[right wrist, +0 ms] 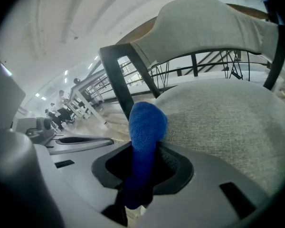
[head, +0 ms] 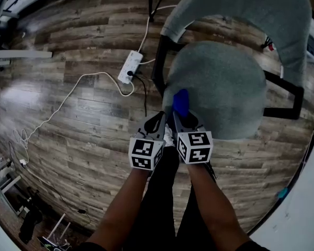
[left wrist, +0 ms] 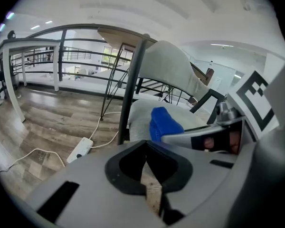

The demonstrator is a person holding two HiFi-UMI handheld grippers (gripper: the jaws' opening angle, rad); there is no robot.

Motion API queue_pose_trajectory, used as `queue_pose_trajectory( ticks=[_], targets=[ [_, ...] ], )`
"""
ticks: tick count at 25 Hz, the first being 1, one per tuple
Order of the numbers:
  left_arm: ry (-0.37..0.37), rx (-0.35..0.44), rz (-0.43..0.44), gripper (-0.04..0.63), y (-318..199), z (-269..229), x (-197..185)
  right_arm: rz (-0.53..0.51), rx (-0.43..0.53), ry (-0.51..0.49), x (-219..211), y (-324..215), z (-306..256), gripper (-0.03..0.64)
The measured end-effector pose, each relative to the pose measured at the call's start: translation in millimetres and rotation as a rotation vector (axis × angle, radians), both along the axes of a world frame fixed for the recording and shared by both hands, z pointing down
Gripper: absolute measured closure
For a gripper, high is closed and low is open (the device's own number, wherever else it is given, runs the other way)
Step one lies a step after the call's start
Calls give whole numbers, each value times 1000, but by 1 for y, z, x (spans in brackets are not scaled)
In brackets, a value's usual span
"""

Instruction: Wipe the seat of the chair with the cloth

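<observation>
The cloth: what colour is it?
The cloth is bright blue, clearest in the right gripper view.

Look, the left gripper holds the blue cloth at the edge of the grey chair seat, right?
No, the right gripper holds the blue cloth at the edge of the grey chair seat; the right gripper view shows it. The left gripper is empty.
</observation>
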State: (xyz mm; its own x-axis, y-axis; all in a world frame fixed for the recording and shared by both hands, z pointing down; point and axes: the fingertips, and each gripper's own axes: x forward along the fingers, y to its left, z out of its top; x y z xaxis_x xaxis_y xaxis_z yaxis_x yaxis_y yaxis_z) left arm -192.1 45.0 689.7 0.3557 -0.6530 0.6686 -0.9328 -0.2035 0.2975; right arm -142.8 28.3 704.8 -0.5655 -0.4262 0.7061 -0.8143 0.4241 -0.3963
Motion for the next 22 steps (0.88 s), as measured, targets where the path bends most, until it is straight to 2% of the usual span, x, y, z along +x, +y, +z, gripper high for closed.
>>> queue_pose_trajectory(
  ticks=[15, 22],
  targets=[
    [33, -29, 82, 589, 14, -4, 68, 88, -21, -9, 58, -1, 1, 508],
    [47, -57, 101, 589, 21, -5, 94, 81, 12, 44, 95, 0, 0, 508]
  ],
)
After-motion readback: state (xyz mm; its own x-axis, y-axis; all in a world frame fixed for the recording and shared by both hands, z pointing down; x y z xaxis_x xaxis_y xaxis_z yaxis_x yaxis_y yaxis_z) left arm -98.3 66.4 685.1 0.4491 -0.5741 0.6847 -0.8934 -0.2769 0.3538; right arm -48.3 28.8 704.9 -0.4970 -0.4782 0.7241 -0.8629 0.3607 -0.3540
